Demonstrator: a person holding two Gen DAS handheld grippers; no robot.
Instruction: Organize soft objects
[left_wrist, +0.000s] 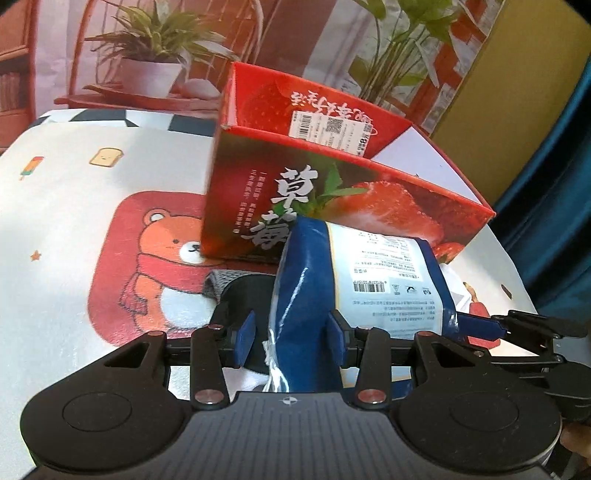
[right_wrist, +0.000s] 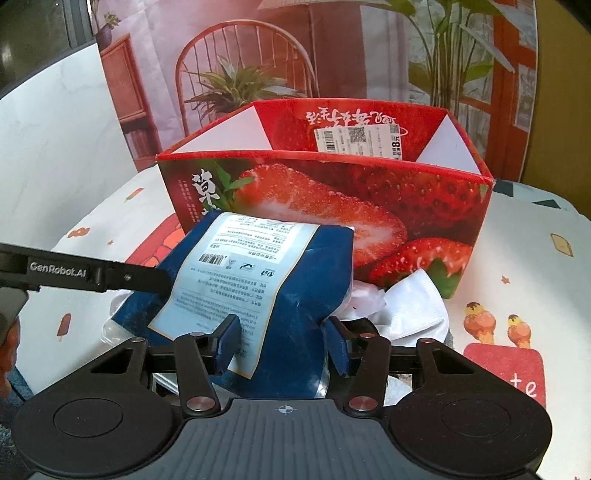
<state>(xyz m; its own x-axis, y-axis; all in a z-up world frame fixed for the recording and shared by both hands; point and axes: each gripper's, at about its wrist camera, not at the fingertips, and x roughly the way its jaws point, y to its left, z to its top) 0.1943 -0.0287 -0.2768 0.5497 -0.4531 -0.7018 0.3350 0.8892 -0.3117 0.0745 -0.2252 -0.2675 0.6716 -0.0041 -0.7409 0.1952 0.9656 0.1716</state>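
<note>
Both grippers, left (left_wrist: 291, 338) and right (right_wrist: 280, 341), clamp the blue pouch (right_wrist: 295, 280); next, lift it into the far strawberry box (right_wrist: 369, 162)

One blue packet (right_wrist: 295, 280), one red strawberry box (right_wrist: 369, 206), one white cloth (right_wrist: 410, 306), and two tools (left_wrist: 291, 336) (right_wrist: 282, 339) on the desk (left_wrist: 74, 206).

At my twelve o'clock hangs a printed backdrop (right_wrist: 332, 48) of a chair and potted plants; a teal curtain (left_wrist: 554, 221) at three o'clock, a white wall (right_wrist: 55, 129) at ten.
</note>
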